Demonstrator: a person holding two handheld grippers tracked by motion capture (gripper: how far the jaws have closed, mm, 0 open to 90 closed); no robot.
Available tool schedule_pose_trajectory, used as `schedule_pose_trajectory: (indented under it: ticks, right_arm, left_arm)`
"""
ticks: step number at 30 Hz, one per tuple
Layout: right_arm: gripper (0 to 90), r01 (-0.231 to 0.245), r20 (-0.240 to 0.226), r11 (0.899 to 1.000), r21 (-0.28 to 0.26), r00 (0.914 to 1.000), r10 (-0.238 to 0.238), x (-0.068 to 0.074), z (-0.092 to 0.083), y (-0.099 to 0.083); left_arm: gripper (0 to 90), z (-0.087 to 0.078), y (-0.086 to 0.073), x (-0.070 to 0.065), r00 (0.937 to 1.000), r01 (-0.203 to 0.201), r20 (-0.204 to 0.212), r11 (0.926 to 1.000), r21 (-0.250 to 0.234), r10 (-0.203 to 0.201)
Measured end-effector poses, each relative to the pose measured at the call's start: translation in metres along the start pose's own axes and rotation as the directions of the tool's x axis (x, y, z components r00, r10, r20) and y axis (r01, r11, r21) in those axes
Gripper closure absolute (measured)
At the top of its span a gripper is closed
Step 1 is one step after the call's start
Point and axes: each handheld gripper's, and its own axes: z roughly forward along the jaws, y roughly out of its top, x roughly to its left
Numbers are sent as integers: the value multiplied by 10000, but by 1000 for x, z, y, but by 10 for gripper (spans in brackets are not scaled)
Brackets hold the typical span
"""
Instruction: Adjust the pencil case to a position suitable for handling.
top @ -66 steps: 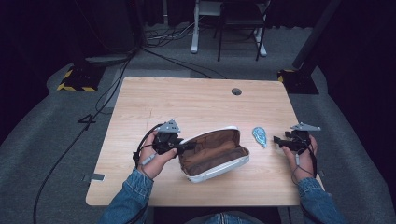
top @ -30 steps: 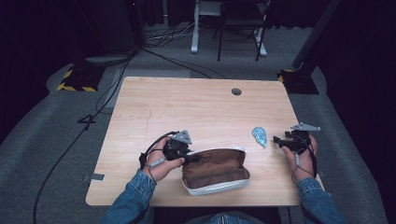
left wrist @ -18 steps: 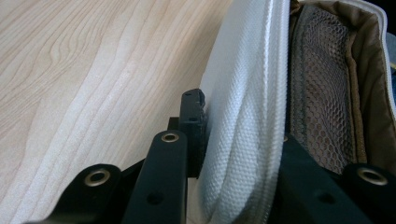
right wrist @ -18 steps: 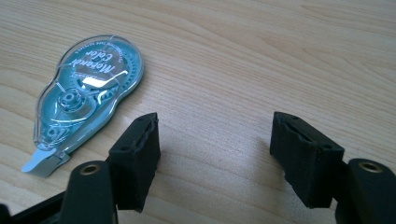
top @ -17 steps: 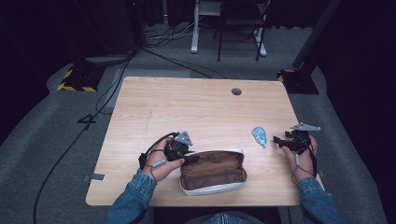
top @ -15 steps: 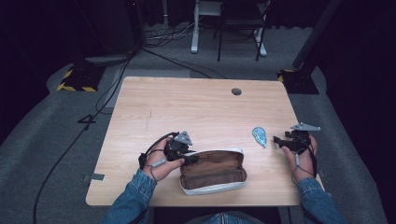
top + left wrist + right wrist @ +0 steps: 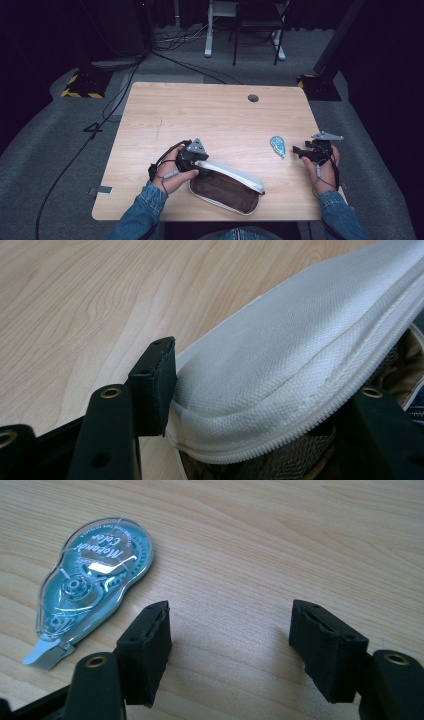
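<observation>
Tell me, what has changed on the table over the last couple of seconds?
The pouch was dragged toward the person and turned from slanting to lying along the near edge, and its white flap now folds partly over the brown inside. The left gripper moved with it; its jaws have just been opening, the flap's edge between them. The right gripper and the correction tape stayed where they were.

Far end of the white pouch (image 7: pixel 310 345) beyond the left gripper view's edge.
</observation>
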Motion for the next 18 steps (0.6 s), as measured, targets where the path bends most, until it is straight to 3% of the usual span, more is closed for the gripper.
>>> schedule_pose_trajectory:
  ticks: [3, 9, 11, 14, 18]
  right_arm:
    - [333, 3, 0, 10000, -1, 10000, -3, 0, 0, 0]
    - [333, 0, 1, 10000, -1, 10000, 0, 0, 0, 0]
    - [333, 2, 1, 10000, -2, 10000, -2, 0, 0, 0]
    - [333, 6, -2, 10000, -2, 10000, -6, 0, 0, 0]
    - [333, 3, 0, 10000, -1, 10000, -3, 0, 0, 0]
  left_arm:
    - [430, 0, 0, 0, 10000, -65, -3, 10000, 27, 65]
    - [599, -5, 4, -6, 9995, 322, -92, 9973, 653, -317]
    - [659, -5, 4, -6, 9986, 529, 46, 9957, 755, -534]
    - [775, -3, 1, -2, 9928, 978, 582, 9886, 1142, -1049]
    - [788, 0, 0, 0, 9939, 922, 481, 9881, 1232, -988]
